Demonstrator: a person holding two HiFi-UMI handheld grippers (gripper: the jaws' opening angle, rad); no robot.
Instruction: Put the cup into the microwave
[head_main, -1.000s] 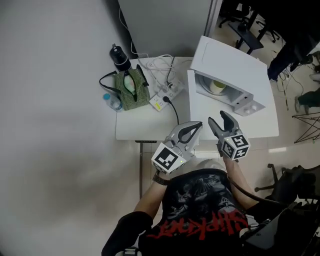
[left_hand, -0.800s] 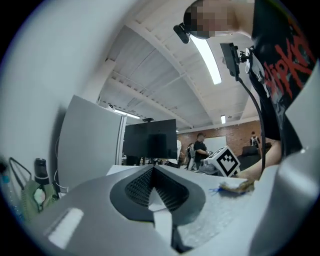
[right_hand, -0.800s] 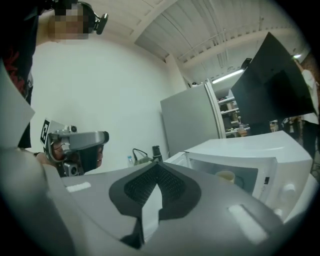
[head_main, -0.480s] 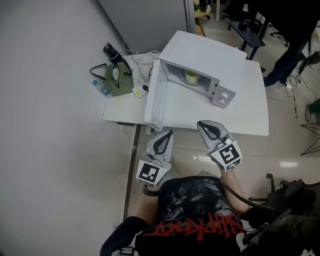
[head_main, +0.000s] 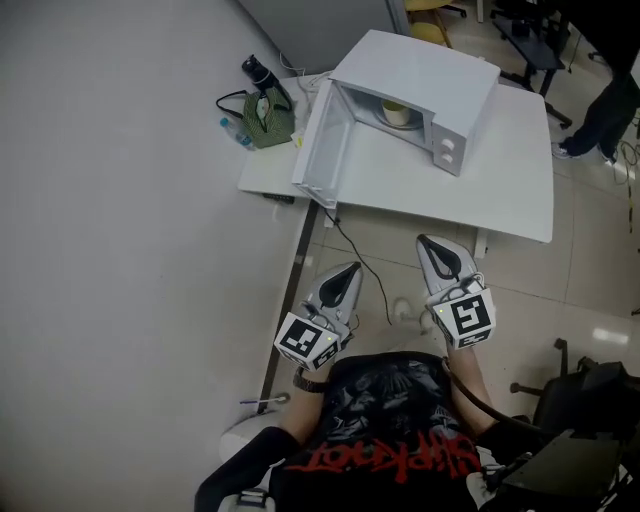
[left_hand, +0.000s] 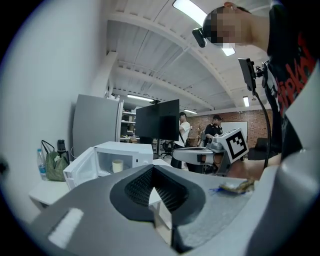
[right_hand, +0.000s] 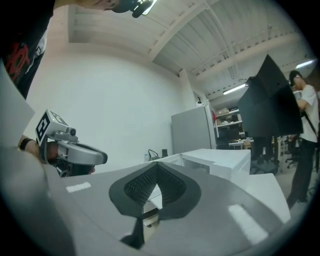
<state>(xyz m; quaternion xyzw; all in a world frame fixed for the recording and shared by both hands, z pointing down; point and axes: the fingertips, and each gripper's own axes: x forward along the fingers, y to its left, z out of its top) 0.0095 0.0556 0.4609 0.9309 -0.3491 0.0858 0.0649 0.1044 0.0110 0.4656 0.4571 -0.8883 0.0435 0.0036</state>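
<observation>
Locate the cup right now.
Head view, upper centre: the cup sits inside the open microwave on the white table, just right of its swung-open door; the green bag lies further left.

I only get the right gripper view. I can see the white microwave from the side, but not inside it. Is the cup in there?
Observer: Yes. The head view shows a pale cup standing inside the microwave.
Operator: Cool! Is the other gripper holding something? I only see it from the side.
Observer: No. In its own view, the left gripper has its jaws together with nothing between them.
</observation>
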